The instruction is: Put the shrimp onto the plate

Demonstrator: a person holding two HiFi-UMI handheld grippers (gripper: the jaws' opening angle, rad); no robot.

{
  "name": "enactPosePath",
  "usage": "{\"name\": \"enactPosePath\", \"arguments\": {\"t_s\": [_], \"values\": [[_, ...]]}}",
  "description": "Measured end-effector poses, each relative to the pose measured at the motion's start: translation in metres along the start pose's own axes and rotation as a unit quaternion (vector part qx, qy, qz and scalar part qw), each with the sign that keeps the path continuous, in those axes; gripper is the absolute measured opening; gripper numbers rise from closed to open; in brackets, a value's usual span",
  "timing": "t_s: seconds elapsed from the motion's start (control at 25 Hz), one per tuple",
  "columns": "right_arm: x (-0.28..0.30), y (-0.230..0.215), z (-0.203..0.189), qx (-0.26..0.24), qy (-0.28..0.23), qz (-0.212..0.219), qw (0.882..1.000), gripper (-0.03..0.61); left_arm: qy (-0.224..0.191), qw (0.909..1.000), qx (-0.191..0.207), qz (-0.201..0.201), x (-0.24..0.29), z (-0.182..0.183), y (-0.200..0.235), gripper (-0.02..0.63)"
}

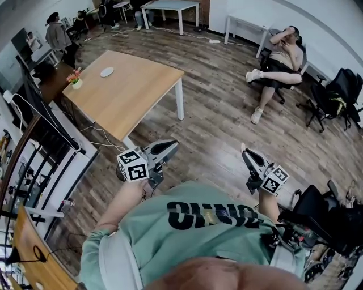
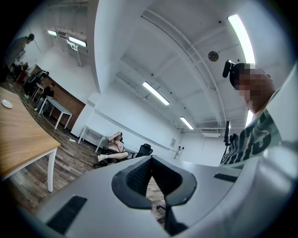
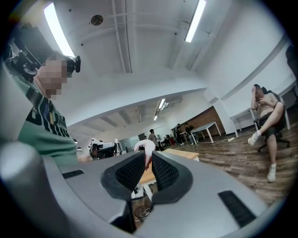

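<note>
A small pink and white shrimp (image 3: 145, 147) sticks up between the pads of my right gripper (image 3: 147, 159), which is shut on it. In the head view the right gripper (image 1: 245, 152) is held close to the person's chest, pointing out over the floor. The left gripper (image 1: 169, 146) is also at the chest, and its jaws (image 2: 150, 162) are shut with nothing in them. A white plate (image 1: 106, 72) lies on the far part of a wooden table (image 1: 136, 93), well ahead and left of both grippers. The plate (image 2: 7, 103) also shows in the left gripper view.
A small flower pot (image 1: 75, 79) stands on the table near the plate. A person sits in a chair (image 1: 279, 59) at the back right. Black chairs (image 1: 323, 215) are close on the right and shelving (image 1: 34, 164) on the left. White tables (image 1: 170, 7) line the back.
</note>
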State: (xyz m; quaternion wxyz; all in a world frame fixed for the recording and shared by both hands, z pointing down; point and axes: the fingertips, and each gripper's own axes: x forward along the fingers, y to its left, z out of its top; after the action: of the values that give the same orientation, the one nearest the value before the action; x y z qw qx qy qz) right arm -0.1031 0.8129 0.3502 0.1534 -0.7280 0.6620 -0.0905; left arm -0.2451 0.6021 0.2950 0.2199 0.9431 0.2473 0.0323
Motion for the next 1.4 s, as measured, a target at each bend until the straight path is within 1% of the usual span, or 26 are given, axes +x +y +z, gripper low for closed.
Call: {"name": "enactPosePath", "arguments": {"t_s": [0.12, 0.2, 0.36, 0.52, 0.64, 0.76, 0.92, 1.08, 1.24, 1.4], "values": [[0.019, -0.011, -0.001, -0.01, 0.008, -0.012, 1.0, 0.049, -0.001, 0.9998, -0.007, -0.02, 0.012, 0.005, 0.031, -0.003], [0.039, -0.019, 0.003, -0.025, 0.012, -0.026, 0.999, 0.049, -0.007, 0.9992, -0.01, -0.037, 0.016, 0.016, 0.059, -0.005], [0.086, -0.039, 0.026, -0.037, 0.001, -0.056, 0.998, 0.049, -0.01, 0.9979, -0.006, -0.064, 0.023, 0.05, 0.116, -0.003], [0.131, -0.051, 0.052, -0.056, -0.005, -0.077, 0.995, 0.049, -0.012, 0.9962, 0.008, -0.086, 0.028, 0.093, 0.166, -0.005], [0.171, -0.063, 0.062, -0.056, -0.012, -0.083, 0.995, 0.049, -0.016, 0.9952, 0.002, -0.097, 0.031, 0.114, 0.206, -0.005], [0.206, -0.072, 0.062, -0.058, -0.008, -0.082, 0.995, 0.049, -0.012, 0.9949, -0.003, -0.1, 0.027, 0.122, 0.237, -0.004], [0.239, -0.087, 0.062, -0.053, -0.001, -0.074, 0.996, 0.049, -0.014, 0.9958, -0.008, -0.09, 0.024, 0.13, 0.268, -0.003], [0.265, -0.114, 0.064, -0.044, 0.007, -0.058, 0.997, 0.049, -0.021, 0.9975, -0.013, -0.067, 0.025, 0.136, 0.295, -0.005], [0.29, -0.149, 0.067, -0.03, 0.01, -0.019, 0.999, 0.049, -0.024, 0.9993, -0.012, -0.026, 0.036, 0.138, 0.314, -0.004], [0.301, -0.192, 0.076, -0.028, 0.011, 0.024, 0.999, 0.049, -0.031, 0.9994, 0.009, 0.009, 0.066, 0.144, 0.321, -0.003]]}}
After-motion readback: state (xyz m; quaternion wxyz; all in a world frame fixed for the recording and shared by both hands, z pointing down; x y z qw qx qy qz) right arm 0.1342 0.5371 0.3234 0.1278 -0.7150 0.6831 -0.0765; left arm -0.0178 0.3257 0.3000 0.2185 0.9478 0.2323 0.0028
